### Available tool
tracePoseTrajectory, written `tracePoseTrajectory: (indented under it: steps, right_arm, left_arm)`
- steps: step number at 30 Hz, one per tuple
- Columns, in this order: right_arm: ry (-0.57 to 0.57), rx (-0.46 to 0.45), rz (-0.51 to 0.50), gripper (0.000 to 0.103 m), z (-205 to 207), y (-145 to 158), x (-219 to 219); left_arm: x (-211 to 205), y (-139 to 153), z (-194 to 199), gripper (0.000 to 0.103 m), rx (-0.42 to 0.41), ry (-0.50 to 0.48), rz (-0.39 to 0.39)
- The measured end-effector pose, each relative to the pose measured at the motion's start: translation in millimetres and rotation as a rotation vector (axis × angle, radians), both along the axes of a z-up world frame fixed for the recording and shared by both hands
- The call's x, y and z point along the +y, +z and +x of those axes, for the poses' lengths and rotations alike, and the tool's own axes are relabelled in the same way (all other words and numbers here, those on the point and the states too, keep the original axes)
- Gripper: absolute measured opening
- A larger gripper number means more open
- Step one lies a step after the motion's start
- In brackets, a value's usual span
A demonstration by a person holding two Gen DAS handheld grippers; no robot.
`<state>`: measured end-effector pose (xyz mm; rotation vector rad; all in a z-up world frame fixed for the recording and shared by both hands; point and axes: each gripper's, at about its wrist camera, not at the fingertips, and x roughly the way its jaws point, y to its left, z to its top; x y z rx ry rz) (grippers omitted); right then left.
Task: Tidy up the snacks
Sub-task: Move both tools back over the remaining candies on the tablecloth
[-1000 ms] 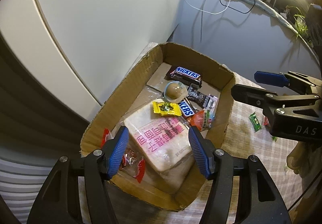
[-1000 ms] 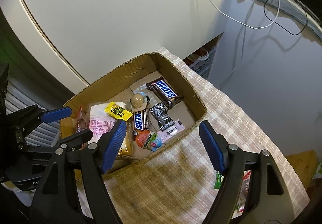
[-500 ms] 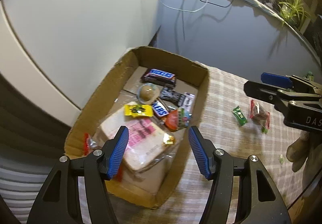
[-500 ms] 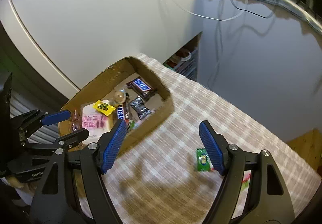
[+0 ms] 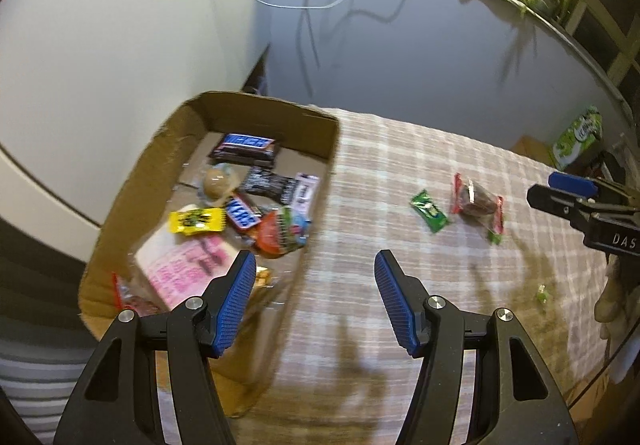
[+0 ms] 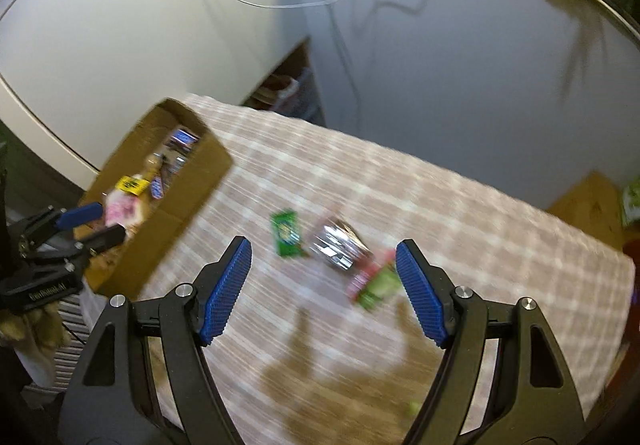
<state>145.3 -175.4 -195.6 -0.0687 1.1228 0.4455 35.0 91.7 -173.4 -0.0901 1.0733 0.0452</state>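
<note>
Cardboard box (image 5: 168, 181) of crinkly wrappers, checked woven cloth (image 5: 400, 173), ribbed jaws apart

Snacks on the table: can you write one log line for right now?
left gripper: open, empty | right gripper: open, empty | cardboard box: part-filled | green packet, red-ended packet: on tablecloth

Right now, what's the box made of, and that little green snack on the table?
The box looks like brown cardboard: dull finish, rough torn edges. The green snack seems wrapped in thin shiny plastic or foil, since it glints. The tablecloth under it looks like woven checked fabric.
</note>
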Motion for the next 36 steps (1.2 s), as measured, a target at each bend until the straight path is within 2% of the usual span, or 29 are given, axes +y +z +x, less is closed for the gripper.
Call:
tracePoseTrajectory:
  steps: [7,10,12,17,23,26,29,32,36]
  right_arm:
    - [-0.022,0.024,-0.035,0.077,-7,-13,-33]
    - [0.015,0.032,-0.037,0.076,-6,-17,-35]
    - [0.055,0.039,-0.044,0.069,-5,-20,-31]
    - [0.131,0.05,-0.068,0.064,-1,-31,-18]
    - [0.222,0.051,-0.097,0.057,12,-44,0]
    - [0.269,0.074,-0.106,0.056,20,-54,9]
    - [0.291,0.077,-0.122,0.055,25,-62,15]
    - [0.31,0.086,-0.127,0.05,30,-68,18]
    - [0.322,0.092,-0.127,0.049,36,-73,20]
  left_arm:
    - [-34,-12,15,0.06,0.033,-0.073,-0.058]
    - [-47,-20,23,0.047,0.064,-0.088,-0.099]
    - [-56,-27,28,0.041,0.083,-0.098,-0.11]
    - [-66,-38,43,0.04,0.121,-0.104,-0.147]
    - [-74,-50,62,0.033,0.147,-0.084,-0.175]
    - [-79,-55,71,0.032,0.159,-0.077,-0.188]
    - [-84,-61,79,0.032,0.171,-0.08,-0.192]
    - [-89,-66,87,0.032,0.18,-0.083,-0.182]
    - [-91,-70,94,0.03,0.182,-0.076,-0.18]
